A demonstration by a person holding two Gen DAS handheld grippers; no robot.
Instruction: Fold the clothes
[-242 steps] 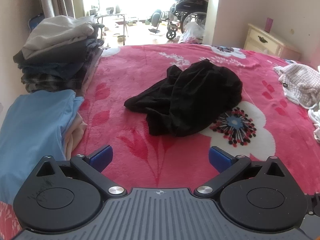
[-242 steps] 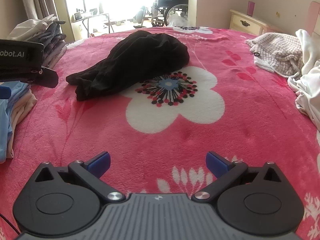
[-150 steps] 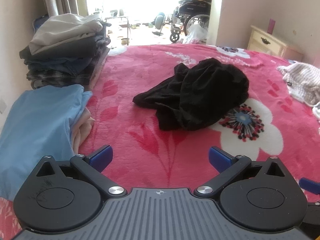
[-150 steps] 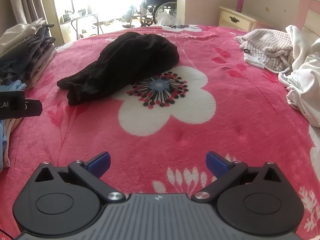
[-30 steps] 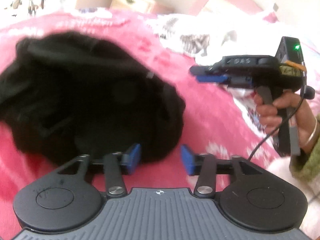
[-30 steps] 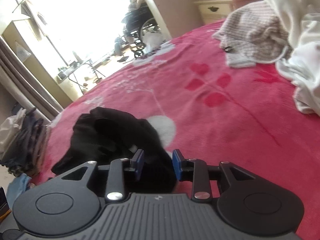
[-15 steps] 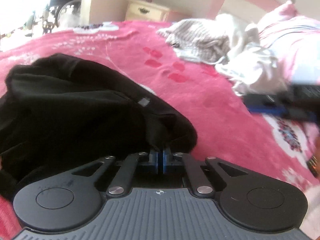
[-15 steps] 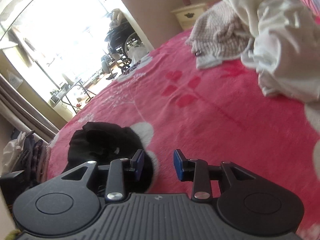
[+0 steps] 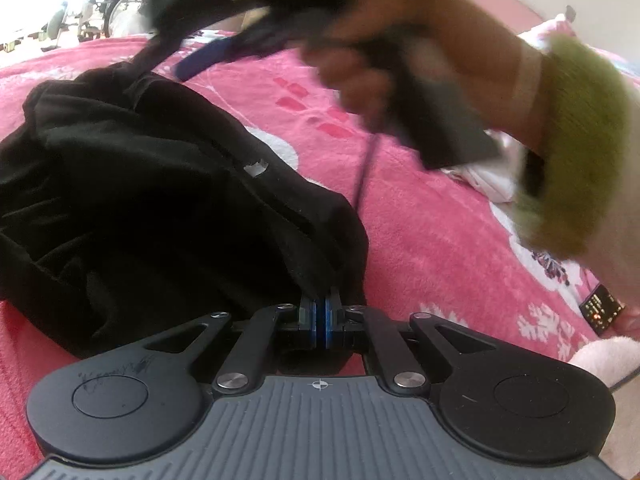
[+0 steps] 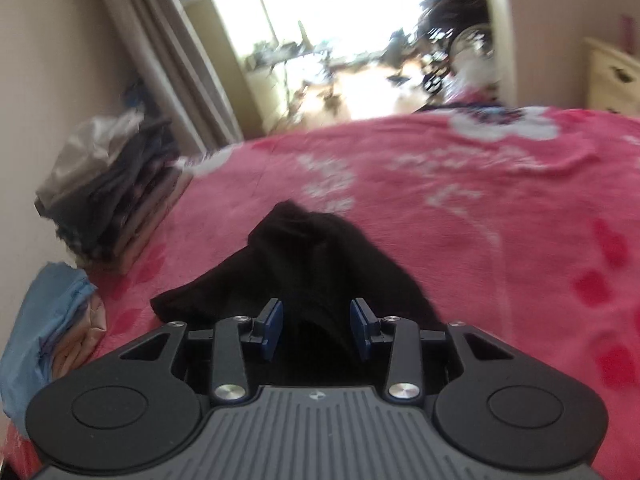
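A crumpled black garment (image 9: 140,200) lies on the pink flowered blanket (image 9: 440,240). My left gripper (image 9: 320,312) is shut on the garment's near edge. In the right wrist view the same garment (image 10: 320,248) runs up between the fingers of my right gripper (image 10: 316,328), which stand partly apart around the cloth. From the left wrist view the right gripper shows blurred above the garment, one blue finger (image 9: 208,56) pointing down at it, held by a hand (image 9: 420,48) in a green sleeve (image 9: 572,140).
A tall stack of folded clothes (image 10: 108,196) and a folded blue pile (image 10: 48,320) sit along the bed's left edge by the wall. White clothes (image 9: 488,176) lie at the right. A nightstand (image 10: 612,76) stands beyond the bed.
My right gripper has swung over from the bed's right side to above the black garment, and the cloth now sits between its fingers. The left gripper stays shut on the edge.
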